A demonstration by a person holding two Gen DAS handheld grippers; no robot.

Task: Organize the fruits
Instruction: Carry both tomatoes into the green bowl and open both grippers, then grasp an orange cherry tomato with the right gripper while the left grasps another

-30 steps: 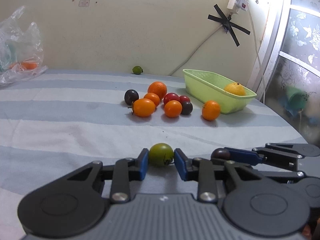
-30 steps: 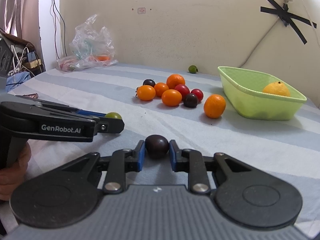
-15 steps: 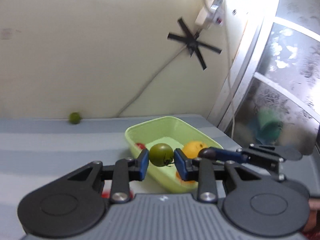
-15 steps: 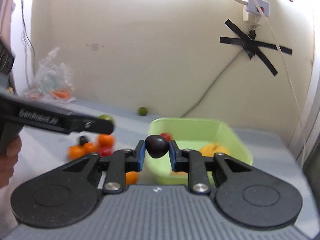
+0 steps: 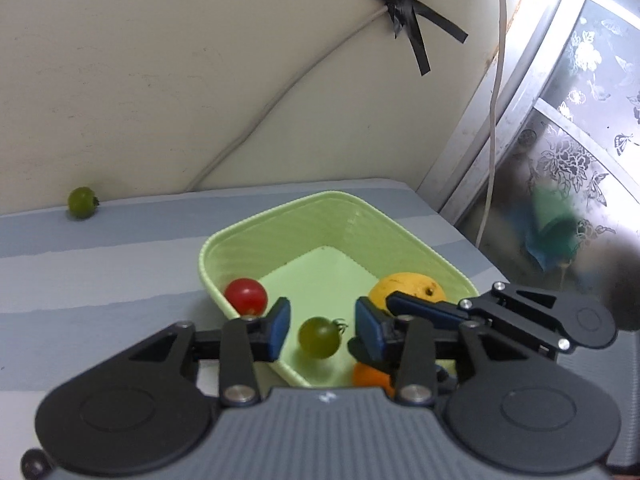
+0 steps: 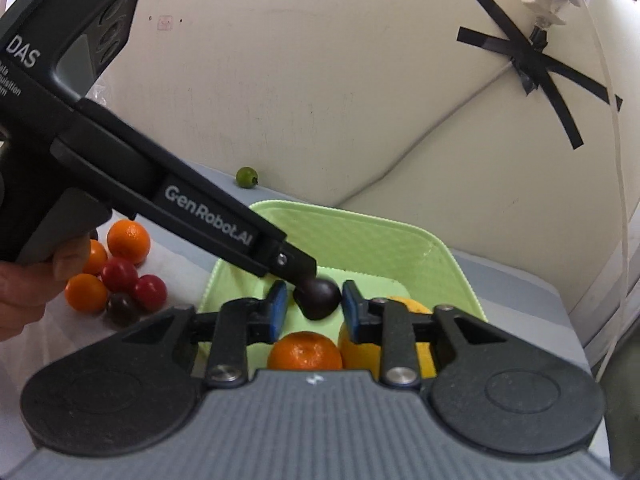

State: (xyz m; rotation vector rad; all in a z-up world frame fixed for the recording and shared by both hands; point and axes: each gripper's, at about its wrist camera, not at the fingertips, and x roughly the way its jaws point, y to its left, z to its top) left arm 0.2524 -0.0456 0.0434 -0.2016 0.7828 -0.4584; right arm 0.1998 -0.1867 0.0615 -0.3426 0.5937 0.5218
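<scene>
Both fruits were pinched tight a second ago over the striped surface (image 5: 100,276); now both hang over the green basket (image 5: 404,236). Left gripper (image 5: 322,330): jaws opening, pads clear of the green tomato (image 5: 320,337) between them, apparently dropping. Right gripper (image 6: 314,310): jaws opening, dark plum (image 6: 318,298) between, clear of the pads. Judgement: two more fruits sorted.

Left view only: red tomato (image 5: 245,295) in the basket at 9 o'clock. Right view only: unsorted fruit pile (image 6: 116,276) at 9 o'clock, and a hand (image 6: 36,280).
</scene>
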